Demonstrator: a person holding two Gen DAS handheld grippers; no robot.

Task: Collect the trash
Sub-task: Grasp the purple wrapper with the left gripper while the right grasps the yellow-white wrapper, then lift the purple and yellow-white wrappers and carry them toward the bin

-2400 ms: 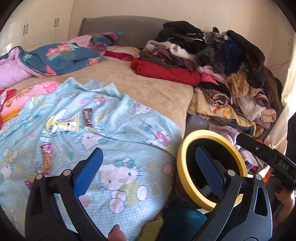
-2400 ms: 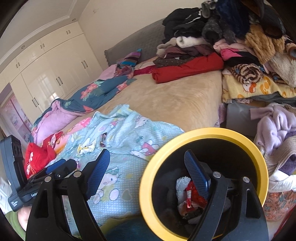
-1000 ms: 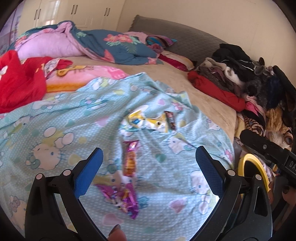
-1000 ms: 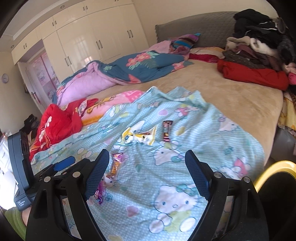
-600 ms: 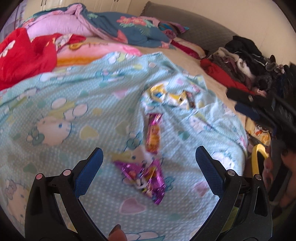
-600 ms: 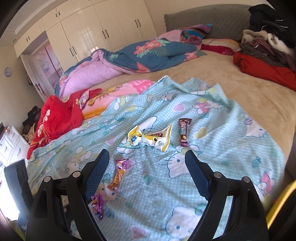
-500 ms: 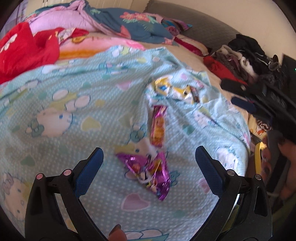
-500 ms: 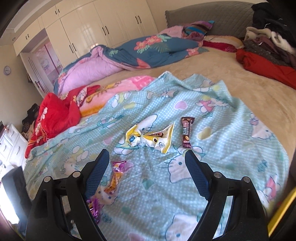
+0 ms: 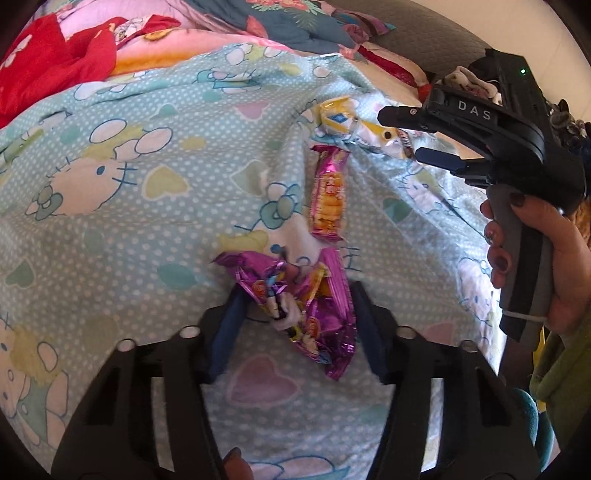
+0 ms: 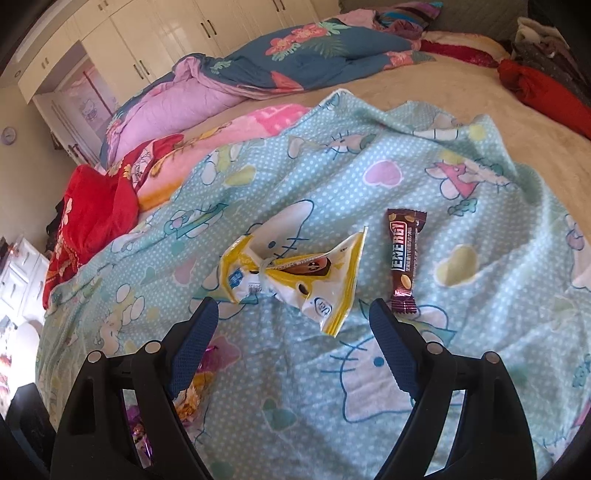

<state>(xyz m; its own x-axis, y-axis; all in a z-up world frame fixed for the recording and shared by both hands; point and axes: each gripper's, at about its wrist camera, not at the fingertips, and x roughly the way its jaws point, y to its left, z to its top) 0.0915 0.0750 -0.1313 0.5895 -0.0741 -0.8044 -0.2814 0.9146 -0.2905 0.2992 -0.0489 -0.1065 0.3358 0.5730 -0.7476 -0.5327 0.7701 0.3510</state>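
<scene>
Several wrappers lie on a light blue cartoon blanket (image 9: 122,229). My left gripper (image 9: 297,290) is low over it. Its jaws are closing on a crumpled purple wrapper (image 9: 310,306), and both pads touch the wrapper's sides. A pink and orange wrapper (image 9: 328,199) lies just beyond. My right gripper (image 10: 291,310) stands open just short of a twisted yellow and white wrapper (image 10: 295,273), with nothing between its fingers. A brown bar wrapper (image 10: 404,254) lies to the right of the yellow one. In the left wrist view a hand (image 9: 535,236) holds the right gripper (image 9: 399,133) over the yellow wrapper (image 9: 343,118).
A red garment (image 10: 92,214) lies left of the blanket. A pink and blue quilt (image 10: 229,77) lies behind it, with white wardrobes (image 10: 155,33) beyond. Bare beige bed (image 10: 461,96) stretches to the right, up to a red cloth (image 10: 546,96).
Both grippers have left the yellow-rimmed bin and come down over the blanket. The left jaws have narrowed from wide open onto the purple wrapper. The right gripper has neared the yellow wrapper.
</scene>
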